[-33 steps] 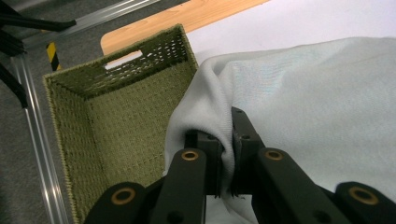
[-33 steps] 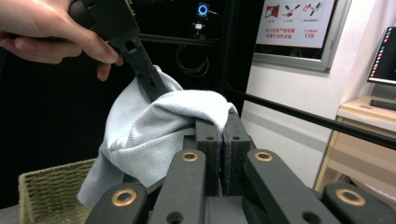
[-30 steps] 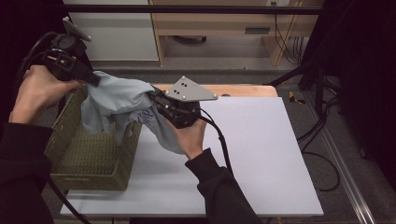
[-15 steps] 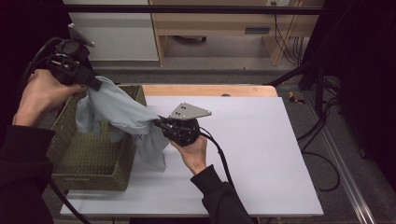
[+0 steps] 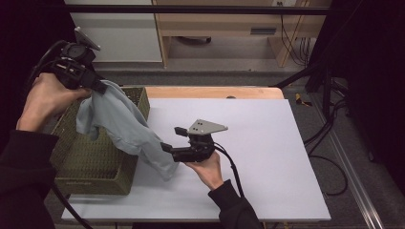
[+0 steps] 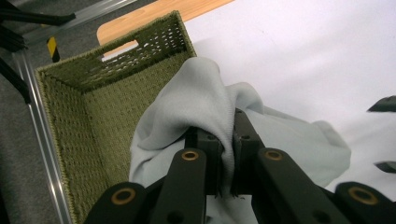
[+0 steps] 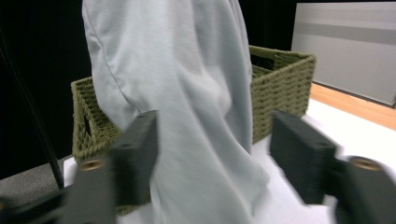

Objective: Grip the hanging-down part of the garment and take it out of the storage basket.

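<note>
High view is showing two tongs, one pale grey garment, one woven olive basket and one bench with a white top. The left tongs (image 5: 98, 86) are being held up above the far side of the basket (image 5: 90, 179), and they are gripping the garment (image 5: 126, 126) by a bunched fold. From there the cloth is hanging down and slanting across the basket's near right corner, its lower end trailing onto the bench (image 5: 267, 143) just beside the right tongs (image 5: 172, 140).

The left gripper view is showing the left tongs (image 6: 226, 158) pressed together on a ridge of the garment (image 6: 196, 102), the fabric pinched between the two black jaws. Below and beyond them the basket (image 6: 84, 121) is standing open, and the part of its inside that is showing is holding nothing apart from the cloth draped over its edge. The white bench (image 6: 299, 51) is lying past it.

The right gripper view is showing the right tongs (image 7: 215, 149) with jaws spread wide apart, one on each side of the hanging garment (image 7: 187, 93), and not closed on it; whether a jaw is touching the cloth cannot be told through the blur. The basket (image 7: 275, 88) is standing just behind the cloth.
</note>
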Motion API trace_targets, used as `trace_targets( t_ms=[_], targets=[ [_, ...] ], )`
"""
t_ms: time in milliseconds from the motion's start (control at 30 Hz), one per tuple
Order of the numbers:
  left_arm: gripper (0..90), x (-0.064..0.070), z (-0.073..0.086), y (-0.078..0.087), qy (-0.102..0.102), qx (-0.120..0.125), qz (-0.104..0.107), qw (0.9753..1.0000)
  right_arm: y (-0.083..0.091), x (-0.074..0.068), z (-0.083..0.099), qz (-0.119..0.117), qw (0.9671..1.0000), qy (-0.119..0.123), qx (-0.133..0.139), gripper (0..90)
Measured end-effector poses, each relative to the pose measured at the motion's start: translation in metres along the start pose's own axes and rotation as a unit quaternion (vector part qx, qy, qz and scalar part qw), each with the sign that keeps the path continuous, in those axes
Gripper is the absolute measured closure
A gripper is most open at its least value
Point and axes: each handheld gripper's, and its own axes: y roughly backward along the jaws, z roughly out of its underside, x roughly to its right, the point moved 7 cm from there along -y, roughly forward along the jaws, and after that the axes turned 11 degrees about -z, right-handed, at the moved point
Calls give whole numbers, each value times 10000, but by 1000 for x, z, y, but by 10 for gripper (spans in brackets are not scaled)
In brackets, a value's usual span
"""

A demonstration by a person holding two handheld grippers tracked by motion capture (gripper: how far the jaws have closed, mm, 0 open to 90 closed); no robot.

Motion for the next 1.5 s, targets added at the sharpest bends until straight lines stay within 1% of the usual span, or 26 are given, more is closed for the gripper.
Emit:
trace_targets(
  t_ms=[33,133,167,267,300,333,367,467,567,600,700,800,833,867,900,1033,1133,1167,1233,1300,1333,1367,1400,1433,1467,1500],
  targets=[
    [846,1,0,1,-15,5,15,10000,6,1,2,54,10000,38,8,233],
    [846,2,0,2,-25,16,18,10000,18,3,5,171,9998,-13,67,149],
    [846,3,0,2,-35,18,34,10000,22,4,5,259,9996,-31,97,122],
    [846,6,0,2,-71,25,46,10000,36,8,7,512,9986,-12,156,83],
    [846,6,0,2,-71,25,46,10000,36,8,7,512,9986,-12,156,83],
    [846,8,-1,2,-85,36,49,9999,44,11,8,649,9975,34,264,68],
    [846,8,-1,2,-85,36,49,9999,46,11,8,694,9972,-6,293,62],
    [846,11,-1,2,-93,50,58,9999,57,14,11,868,9956,44,358,48],
    [846,10,0,3,-115,54,62,9999,69,17,16,1029,9939,93,386,38],
    [846,10,0,3,-60,86,56,9999,73,17,17,1099,9930,84,417,35],
    [846,9,1,3,-93,63,66,9999,85,18,21,1195,9914,132,522,29],
    [846,8,3,3,-86,62,110,9999,98,19,28,1299,9900,187,514,28],
    [845,7,3,3,-25,97,118,9999,101,20,29,1326,9896,182,525,28],
    [845,7,3,3,-25,97,118,9999,101,20,29,1326,9896,182,525,28],
    [846,7,4,2,-36,87,125,9999,110,21,35,1405,9884,218,536,27],
    [845,7,4,0,-7,95,140,9999,124,22,47,1573,9858,222,550,26],
    [845,6,5,-1,10,77,144,9999,135,24,57,1644,9847,206,542,25],
    [845,6,5,-1,10,77,144,9999,135,24,57,1644,9847,206,542,25],
    [845,6,5,-2,13,64,141,9999,143,26,64,1720,9834,156,553,26],
    [845,6,5,-2,-28,33,144,9999,151,28,69,1799,9819,130,577,26],
    [845,6,5,-3,-32,20,150,9999,158,29,74,1879,9803,109,604,26],
    [845,6,5,-3,-32,20,150,9999,158,29,74,1879,9803,109,604,26],
    [845,7,4,-3,7,27,156,9999,163,30,79,1954,9787,35,633,25],
    [845,6,4,-4,-19,5,157,9999,163,30,79,1954,9787,35,633,25],
    [845,6,4,-5,-15,-4,164,9999,168,32,84,2038,9769,51,635,22],
    [845,6,4,-5,-15,-4,164,9999,168,32,84,2038,9769,51,635,22]
  ],
)
